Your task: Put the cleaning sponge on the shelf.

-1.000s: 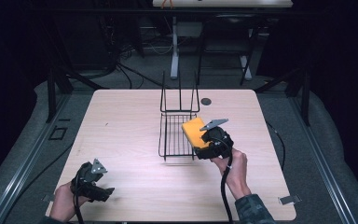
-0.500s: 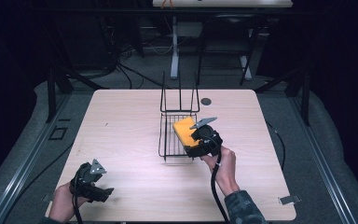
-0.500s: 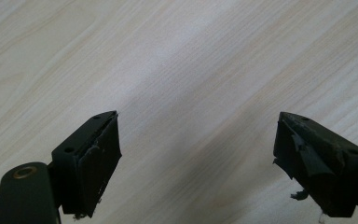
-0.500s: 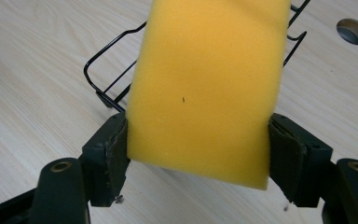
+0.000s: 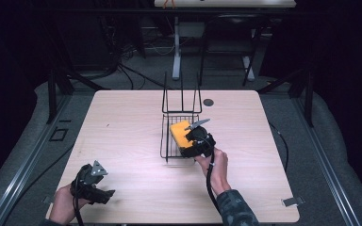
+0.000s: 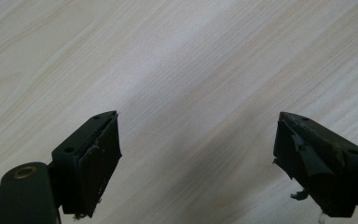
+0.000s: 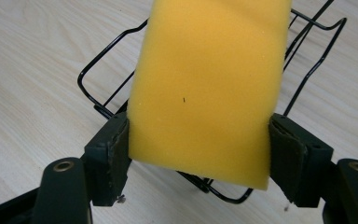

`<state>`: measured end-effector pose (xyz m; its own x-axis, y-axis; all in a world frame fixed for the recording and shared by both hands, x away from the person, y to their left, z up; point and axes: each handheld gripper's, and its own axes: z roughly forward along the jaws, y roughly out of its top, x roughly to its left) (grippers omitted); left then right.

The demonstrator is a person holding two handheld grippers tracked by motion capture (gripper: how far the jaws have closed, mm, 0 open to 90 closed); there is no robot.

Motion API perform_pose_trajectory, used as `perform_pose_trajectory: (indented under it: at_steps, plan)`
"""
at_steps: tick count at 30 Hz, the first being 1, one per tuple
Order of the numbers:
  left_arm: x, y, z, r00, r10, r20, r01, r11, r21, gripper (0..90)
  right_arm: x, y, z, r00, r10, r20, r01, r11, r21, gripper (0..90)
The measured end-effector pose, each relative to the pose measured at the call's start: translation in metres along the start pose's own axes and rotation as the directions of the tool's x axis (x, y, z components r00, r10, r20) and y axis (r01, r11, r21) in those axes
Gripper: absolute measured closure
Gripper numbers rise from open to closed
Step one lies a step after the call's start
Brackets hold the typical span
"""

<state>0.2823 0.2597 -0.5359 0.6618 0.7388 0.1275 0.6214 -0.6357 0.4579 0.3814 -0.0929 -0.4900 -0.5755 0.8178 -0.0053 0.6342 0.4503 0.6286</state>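
Both jaws of the right gripper (image 7: 198, 144) pinch a yellow sponge (image 7: 209, 84) over the wire rack (image 5: 180, 136), while the left gripper (image 6: 198, 154) rests released near the table's (image 5: 122, 122) front-left corner.

Porous foam sponge (image 7: 205, 88); black wire rack (image 7: 307, 56); matt (pale) wood table (image 5: 122, 122).

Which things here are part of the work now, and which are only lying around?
In use:
- yellow sponge, clamped in the right gripper
- black wire rack, under the sponge

Not in use:
- left gripper, open above bare table
- small dark disc on the table's far side
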Motion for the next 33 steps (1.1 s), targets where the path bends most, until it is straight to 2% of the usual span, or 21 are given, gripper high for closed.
perform_pose_trajectory:
  at_steps: [15,19,31,33]
  plan:
    - [0.0,0.0,0.0,1.0,0.0,0.001,0.0,1.0,0.001,14.6,0.004,0.0,0.03,0.999,0.034,0.03,-0.036,0.999,0.041,27.7]
    - [0.0,0.0,0.0,1.0,0.002,0.002,-0.002,1.0,0.003,14.7,0.003,-0.001,0.035,0.9976,0.062,0.03,-0.064,0.996,0.056,26.4]
    - [0.0,0.0,0.0,1.0,0.005,0.006,-0.005,0.9999,0.011,14.7,0.003,-0.003,0.039,0.9953,0.093,0.026,-0.094,0.993,0.064,19.7]
    - [0.0,0.0,0.001,1.0,0.005,0.007,-0.005,0.9999,0.011,14.7,0.003,-0.004,0.038,0.9956,0.093,0.013,-0.094,0.994,0.059,19.0]
